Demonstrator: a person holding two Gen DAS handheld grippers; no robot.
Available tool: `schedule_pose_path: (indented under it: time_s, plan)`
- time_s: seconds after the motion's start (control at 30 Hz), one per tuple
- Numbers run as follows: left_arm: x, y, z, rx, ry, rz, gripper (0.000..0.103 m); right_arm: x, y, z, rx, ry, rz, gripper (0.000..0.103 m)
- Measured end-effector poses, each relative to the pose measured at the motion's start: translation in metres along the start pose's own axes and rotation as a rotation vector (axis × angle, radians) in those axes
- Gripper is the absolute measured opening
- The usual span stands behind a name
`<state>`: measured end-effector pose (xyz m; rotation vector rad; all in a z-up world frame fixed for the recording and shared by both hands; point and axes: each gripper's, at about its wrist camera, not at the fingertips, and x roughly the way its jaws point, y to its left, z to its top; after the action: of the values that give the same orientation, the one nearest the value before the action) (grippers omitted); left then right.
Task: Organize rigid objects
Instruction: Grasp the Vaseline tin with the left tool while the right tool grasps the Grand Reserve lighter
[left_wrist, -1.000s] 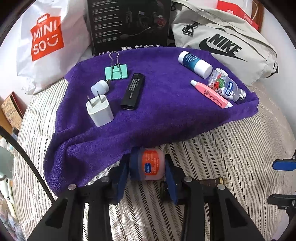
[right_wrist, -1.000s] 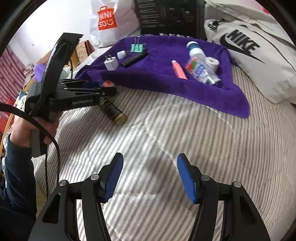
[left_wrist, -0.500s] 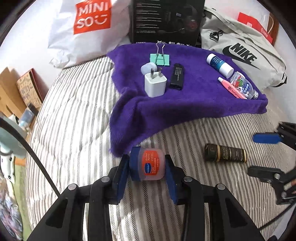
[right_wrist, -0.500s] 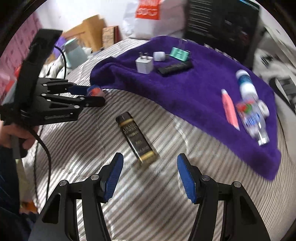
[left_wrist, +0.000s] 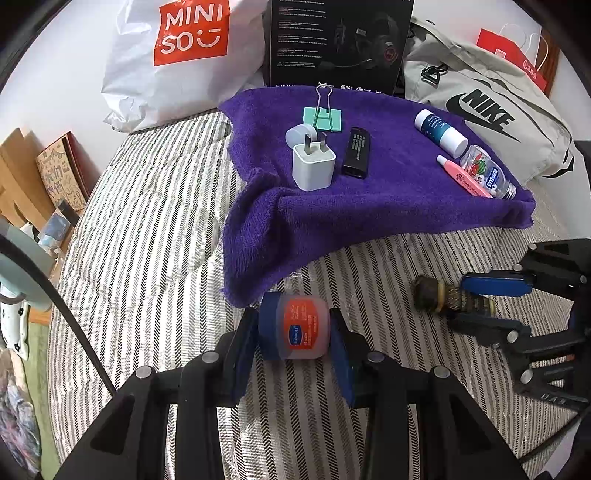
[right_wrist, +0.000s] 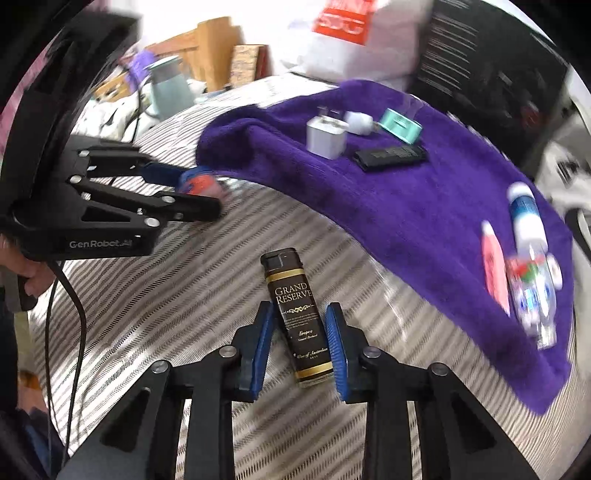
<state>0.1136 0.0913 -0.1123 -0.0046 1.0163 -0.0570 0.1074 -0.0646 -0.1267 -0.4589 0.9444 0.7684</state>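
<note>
Right gripper (right_wrist: 300, 345) now straddles lighter (right_wrist: 297, 317), fingers (right_wrist: 263, 343) apart.

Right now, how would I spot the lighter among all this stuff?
Find the purple towel on the striped bed. Just off its near edge, between the right claw, lies the lighter: dark brown with gold bands, reading "Grand Reserve".

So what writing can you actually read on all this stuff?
"MINISO": white shopping bag.
"NIKE": grey bag.
"GRAND RESERVE": black and gold lighter, between the right tongs; its smaller print is unreadable.
"GenRobot.AI": left tongs body.
Jar label, black box and bottles: too small.
</note>
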Motion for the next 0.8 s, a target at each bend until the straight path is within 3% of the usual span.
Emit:
schedule_pose_path:
  time_s: [0.2, 0.27, 0.4, 0.57, 0.6, 0.63, 0.67, 0.8]
  plan:
    - [-0.001, 0.0, -0.002, -0.006, -0.015, -0.001, 0.036, -0.024, -0.042, -0.039, 0.239, 0.064, -0.153, 0.028]
    - [-0.001, 0.0, -0.002, -0.003, -0.018, 0.002, 0.036, -0.035, -0.051, -0.058, 0.318, 0.082, -0.161, 0.028]
    - [-0.001, -0.001, -0.001, -0.004, -0.018, 0.004, 0.036, -0.037, -0.043, -0.064, 0.279, 0.092, -0.165, 0.038]
    - [-0.001, -0.001, -0.002, -0.007, -0.021, 0.0, 0.036, -0.03, -0.049, -0.057, 0.228, 0.078, -0.151, 0.041]
    - [-0.001, -0.001, -0.002, -0.009, -0.02, 0.0, 0.036, -0.026, -0.051, -0.051, 0.229, 0.077, -0.138, 0.04]
    - [-0.001, -0.001, -0.002, -0.01, -0.02, 0.0, 0.036, -0.026, -0.052, -0.051, 0.231, 0.08, -0.135, 0.028]
    - [-0.001, -0.001, -0.001, -0.011, -0.019, 0.001, 0.036, -0.026, -0.051, -0.048, 0.227, 0.082, -0.127, 0.023]
    - [0.0, -0.001, -0.002, -0.013, -0.02, 0.005, 0.036, -0.026, -0.034, -0.048, 0.195, 0.077, -0.05, 0.023]
